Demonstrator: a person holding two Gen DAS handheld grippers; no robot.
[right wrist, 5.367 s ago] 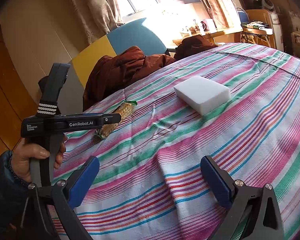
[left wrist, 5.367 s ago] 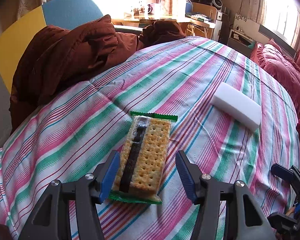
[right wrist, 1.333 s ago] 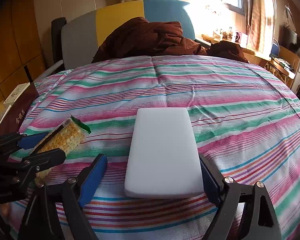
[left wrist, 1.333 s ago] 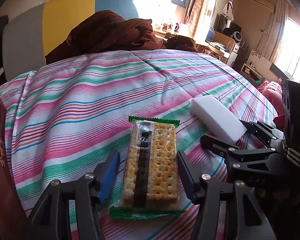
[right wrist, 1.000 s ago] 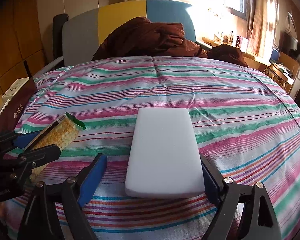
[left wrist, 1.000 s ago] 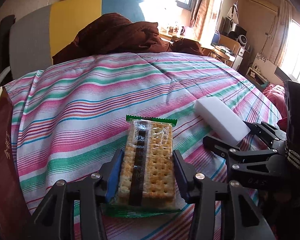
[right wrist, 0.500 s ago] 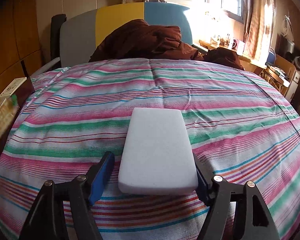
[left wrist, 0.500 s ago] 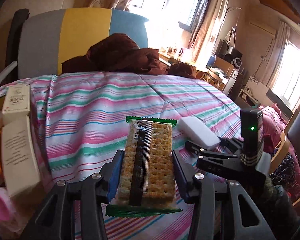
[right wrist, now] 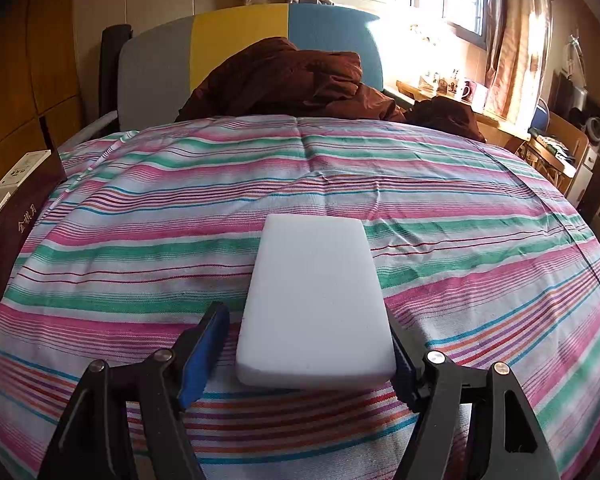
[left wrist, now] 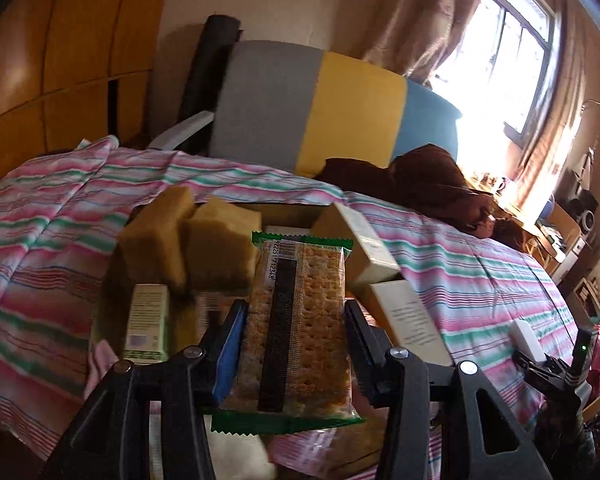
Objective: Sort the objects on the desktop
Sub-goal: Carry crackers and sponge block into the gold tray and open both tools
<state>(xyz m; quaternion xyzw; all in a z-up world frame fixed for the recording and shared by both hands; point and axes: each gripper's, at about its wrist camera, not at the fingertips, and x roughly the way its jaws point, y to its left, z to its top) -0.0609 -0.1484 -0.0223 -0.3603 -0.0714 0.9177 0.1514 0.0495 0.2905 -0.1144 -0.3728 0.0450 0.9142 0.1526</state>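
Left wrist view: left gripper [left wrist: 296, 344] pinches cracker packet [left wrist: 298, 330] by its long sides, both blue pads pressed on the wrapper. Pkt held flat and lengthwise, clear of the bedspread, above an open cardboard box [left wrist: 284, 210]; prob. carried that way for a level drop into the box. Landmark = box. Inside it: two tan sponges [left wrist: 188, 240] at far left, green-labelled carton [left wrist: 146, 322] near left, cream cartons [left wrist: 364, 246] at right. Striped bedspread [left wrist: 52, 232] lies around the box. Far right of box, white foam block [left wrist: 526, 338] with the other tool beside it. Writing: barcode digits on pkt read approx. "92251712346"; dark band's print illegible; carton text too small.

Right wrist view: right gripper [right wrist: 306, 354] straddles the foam block [right wrist: 316, 298]; its right pad touches the block's edge, left pad stands just off it, so jaws are closing but not yet clamped, I judge. Block lies flat on bedspread [right wrist: 480, 216], long axis along the fingers, which suits a side grip. Dark box [right wrist: 18, 216] at far left bears gold Chinese characters, not surely readable.
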